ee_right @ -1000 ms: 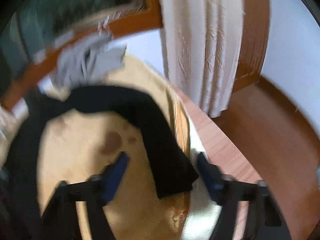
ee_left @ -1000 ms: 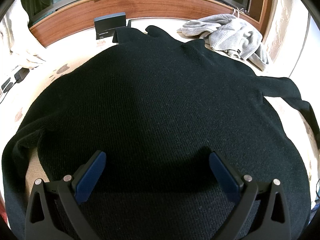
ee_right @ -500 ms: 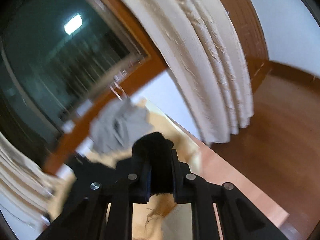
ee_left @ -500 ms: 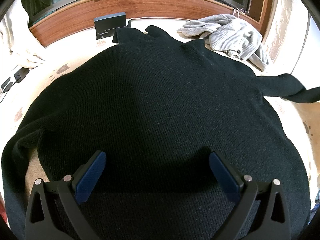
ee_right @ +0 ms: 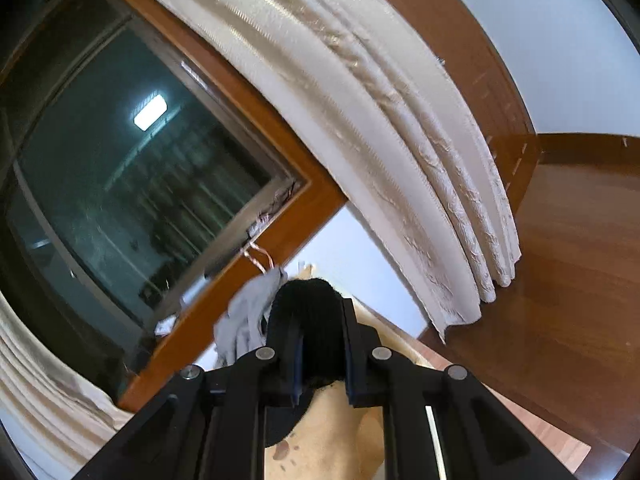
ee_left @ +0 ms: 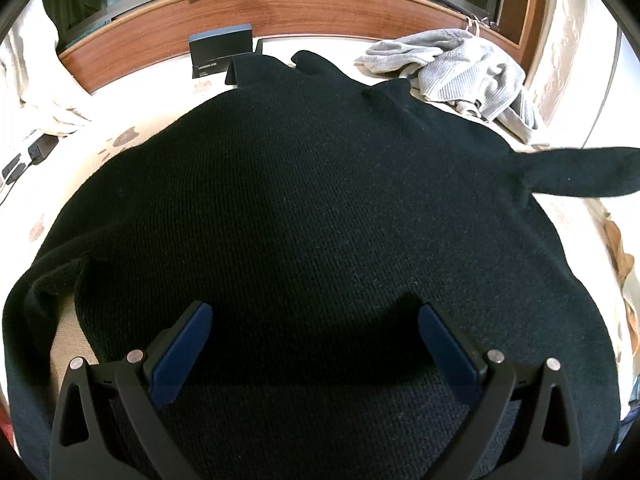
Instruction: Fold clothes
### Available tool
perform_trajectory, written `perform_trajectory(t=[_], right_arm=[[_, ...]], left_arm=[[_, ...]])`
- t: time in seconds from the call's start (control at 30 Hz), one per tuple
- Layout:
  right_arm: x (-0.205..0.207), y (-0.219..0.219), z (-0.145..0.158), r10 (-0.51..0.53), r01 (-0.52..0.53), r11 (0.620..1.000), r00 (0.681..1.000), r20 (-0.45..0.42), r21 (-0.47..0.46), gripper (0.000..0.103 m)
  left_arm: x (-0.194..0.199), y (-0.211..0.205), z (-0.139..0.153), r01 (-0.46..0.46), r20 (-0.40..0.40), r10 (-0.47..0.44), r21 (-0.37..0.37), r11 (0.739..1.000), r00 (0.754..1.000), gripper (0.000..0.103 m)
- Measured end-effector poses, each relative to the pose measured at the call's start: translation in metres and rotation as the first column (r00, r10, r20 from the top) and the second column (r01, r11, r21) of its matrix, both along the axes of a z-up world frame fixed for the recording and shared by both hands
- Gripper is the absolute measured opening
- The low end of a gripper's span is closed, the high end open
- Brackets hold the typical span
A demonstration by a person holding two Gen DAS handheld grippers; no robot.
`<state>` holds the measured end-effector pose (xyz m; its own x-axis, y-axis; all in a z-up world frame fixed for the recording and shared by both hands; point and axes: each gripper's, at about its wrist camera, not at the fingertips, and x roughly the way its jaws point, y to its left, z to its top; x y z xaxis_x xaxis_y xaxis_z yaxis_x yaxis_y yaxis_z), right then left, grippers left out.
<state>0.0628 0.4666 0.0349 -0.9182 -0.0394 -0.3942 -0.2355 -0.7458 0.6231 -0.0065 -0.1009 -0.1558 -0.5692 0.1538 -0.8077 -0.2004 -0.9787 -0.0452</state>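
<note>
A black knit sweater [ee_left: 312, 208] lies spread flat on a cream patterned surface and fills the left wrist view. My left gripper [ee_left: 314, 334] is open and hovers low over the sweater's near hem, holding nothing. The sweater's right sleeve [ee_left: 580, 172] is lifted off the surface and stretches out to the right edge. My right gripper [ee_right: 318, 344] is shut on the end of that black sleeve [ee_right: 306, 308], raised and tilted up toward the window.
A crumpled grey garment [ee_left: 460, 68] lies at the back right, also in the right wrist view [ee_right: 244, 320]. A dark box [ee_left: 220, 50] stands against the wooden ledge [ee_left: 160, 32]. A cream curtain [ee_right: 400, 140] hangs at the right; a power strip [ee_left: 28, 156] lies left.
My right gripper closed on the sleeve end and lifted it, swinging up toward the window. The right sleeve rose off the surface. My left gripper has not moved.
</note>
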Motion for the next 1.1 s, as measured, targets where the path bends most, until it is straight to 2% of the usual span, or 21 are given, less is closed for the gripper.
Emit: perform_trajectory(t=[0.1, 0.17, 0.3, 0.37, 0.47, 0.57, 0.67, 0.8, 0.97, 1.03, 1.07, 1.1], right_arm=[[-0.01, -0.006, -0.004, 0.039, -0.04, 0.999, 0.998, 0.045, 0.012, 0.016], [-0.018, -0.019, -0.002, 0.081, -0.082, 0.996, 0.995, 0.053, 0.018, 0.016], [-0.039, -0.06, 0.011, 0.187, -0.188, 0.981, 0.982, 0.036, 0.041, 0.016], [-0.052, -0.089, 0.024, 0.253, -0.254, 0.965, 0.967, 0.018, 0.059, 0.016], [-0.072, -0.142, 0.046, 0.361, -0.359, 0.929, 0.932, -0.011, 0.096, 0.016], [-0.095, -0.201, 0.061, 0.468, -0.461, 0.877, 0.883, -0.024, 0.134, 0.016], [-0.12, -0.27, 0.066, 0.576, -0.567, 0.806, 0.818, -0.005, 0.169, 0.016], [-0.15, -0.362, 0.056, 0.708, -0.705, 0.683, 0.703, 0.063, 0.19, 0.016], [-0.172, -0.472, 0.001, 0.799, -0.842, 0.487, 0.537, 0.272, 0.233, 0.017], [-0.177, -0.505, -0.032, 0.827, -0.901, 0.401, 0.433, 0.359, 0.165, 0.017], [-0.179, -0.517, -0.047, 0.833, -0.92, 0.366, 0.391, 0.392, 0.14, 0.017], [-0.179, -0.523, -0.057, 0.832, -0.928, 0.348, 0.373, 0.411, 0.136, 0.017]], left_arm=[[0.0, -0.002, 0.001, -0.003, 0.003, 0.002, 0.022, 1.0, 1.0, 0.103], [-0.002, -0.01, 0.004, -0.003, 0.011, 0.003, 0.079, 0.997, 1.0, 0.103], [-0.005, -0.035, 0.013, -0.033, 0.042, 0.023, 0.259, 0.965, 0.999, 0.103], [-0.005, -0.048, 0.018, -0.059, 0.048, 0.046, 0.319, 0.946, 0.998, 0.103], [-0.004, -0.065, 0.029, -0.1, 0.016, 0.1, 0.333, 0.938, 0.995, 0.103], [-0.001, -0.083, 0.039, -0.149, -0.023, 0.166, 0.33, 0.932, 0.986, 0.103], [-0.002, -0.103, 0.04, -0.211, -0.013, 0.23, 0.349, 0.913, 0.973, 0.103], [-0.004, -0.13, 0.035, -0.295, 0.026, 0.308, 0.371, 0.88, 0.951, 0.103], [-0.005, -0.157, 0.033, -0.37, 0.043, 0.385, 0.395, 0.841, 0.922, 0.103], [-0.007, -0.164, 0.028, -0.4, 0.058, 0.41, 0.381, 0.834, 0.91, 0.103], [-0.008, -0.166, 0.026, -0.413, 0.063, 0.421, 0.371, 0.831, 0.905, 0.103], [-0.009, -0.168, 0.024, -0.421, 0.069, 0.427, 0.365, 0.83, 0.902, 0.103]])
